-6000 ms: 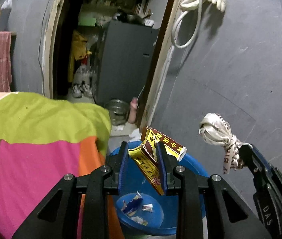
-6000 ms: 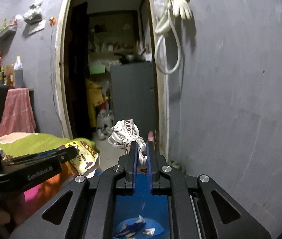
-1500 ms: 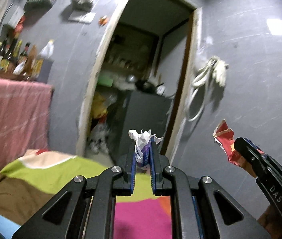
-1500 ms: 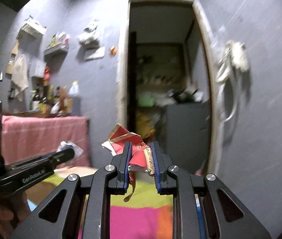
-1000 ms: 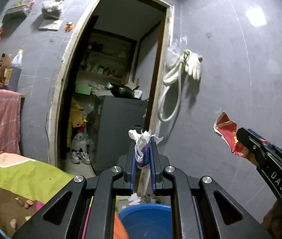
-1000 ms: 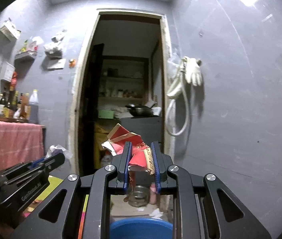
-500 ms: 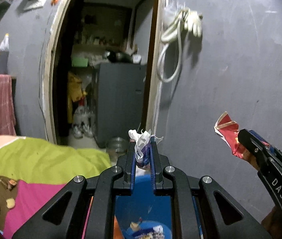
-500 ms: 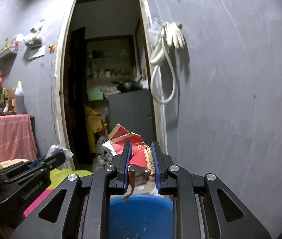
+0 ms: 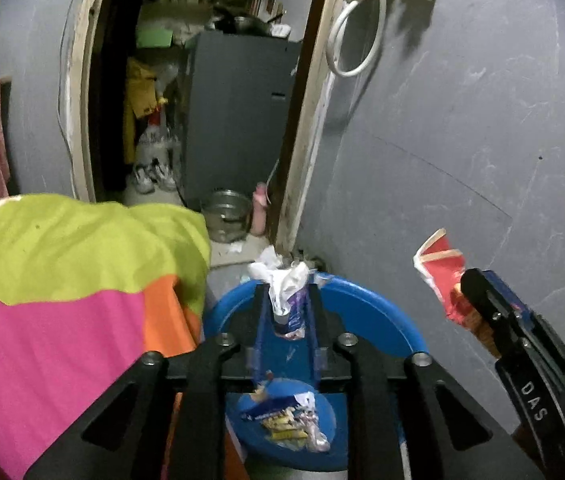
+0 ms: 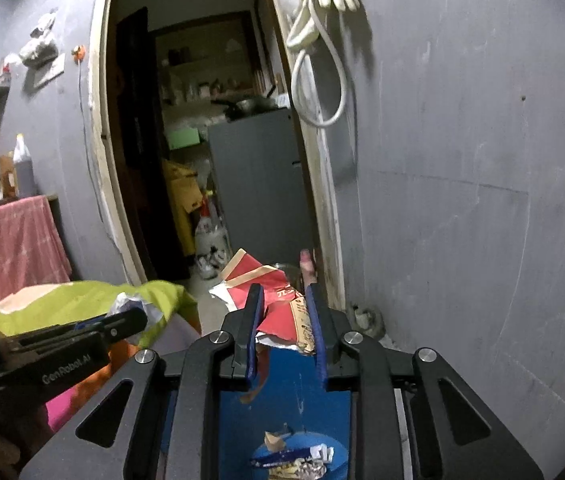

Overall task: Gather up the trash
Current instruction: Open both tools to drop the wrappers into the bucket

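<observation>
Your right gripper (image 10: 284, 322), marked "DAS", holds a red wrapper (image 10: 278, 300); your left gripper (image 9: 285, 314), marked "GenRobot.AI", has just loosened around a crumpled tissue (image 9: 282, 284). Both hang over the blue bin (image 9: 366, 312), beside a bright blanket (image 9: 82, 264) and grey wall (image 9: 462, 140).

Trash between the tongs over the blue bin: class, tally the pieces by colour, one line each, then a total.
White crumpled wrapper: 1, between the left tongs, whose jaws have just been opening
Red packet: 1, between the right tongs
Total: 2
</observation>
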`<state>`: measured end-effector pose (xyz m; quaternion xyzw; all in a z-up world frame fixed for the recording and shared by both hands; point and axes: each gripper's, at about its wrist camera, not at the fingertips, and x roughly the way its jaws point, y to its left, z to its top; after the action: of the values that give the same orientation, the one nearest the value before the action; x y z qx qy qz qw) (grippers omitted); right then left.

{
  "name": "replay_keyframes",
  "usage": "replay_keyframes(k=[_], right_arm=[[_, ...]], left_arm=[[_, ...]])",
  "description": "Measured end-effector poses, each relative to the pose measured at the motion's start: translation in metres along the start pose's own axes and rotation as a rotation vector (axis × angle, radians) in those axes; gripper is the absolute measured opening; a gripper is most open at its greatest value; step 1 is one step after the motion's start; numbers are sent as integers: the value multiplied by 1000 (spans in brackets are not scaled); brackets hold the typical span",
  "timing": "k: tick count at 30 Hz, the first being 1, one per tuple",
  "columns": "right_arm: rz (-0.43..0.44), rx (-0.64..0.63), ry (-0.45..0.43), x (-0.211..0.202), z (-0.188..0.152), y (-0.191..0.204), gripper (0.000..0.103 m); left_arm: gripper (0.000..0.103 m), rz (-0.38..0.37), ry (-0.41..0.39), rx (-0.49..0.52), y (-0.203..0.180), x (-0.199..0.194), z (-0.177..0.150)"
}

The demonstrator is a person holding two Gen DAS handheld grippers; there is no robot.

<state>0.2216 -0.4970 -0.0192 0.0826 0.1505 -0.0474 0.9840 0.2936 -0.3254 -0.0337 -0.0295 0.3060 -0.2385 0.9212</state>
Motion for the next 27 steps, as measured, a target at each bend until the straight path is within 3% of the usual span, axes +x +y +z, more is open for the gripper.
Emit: replay_keyframes(k=[4,9,11,13,17,20,22,27], right_arm=[[-5,8,18,3,-2,-3,24],[-5,13,9,-1,4,-3,30],[-3,12,-5,-5,10,-1,32],[2,12,-26,-11,16,2,43],[17,5,-78,-27,32,11,52],[35,-6,-124,-43,45,23,59],[47,-10,-157,-53,53,32,73],[96,-32,-221,-75,69,61,78]], left_arm=[[34,-17,16,-49,9,1,0],[36,-14,3,-64,13,-11,10],[42,-18,-20,-79,15,-21,13],[51,-15,-59,-99,21,-35,18],[52,-3,-116,-112,31,-64,29],[64,17,-183,-122,44,-93,34],[66,28,-234,-138,54,-115,36],[67,71,-336,-112,73,-168,40]])
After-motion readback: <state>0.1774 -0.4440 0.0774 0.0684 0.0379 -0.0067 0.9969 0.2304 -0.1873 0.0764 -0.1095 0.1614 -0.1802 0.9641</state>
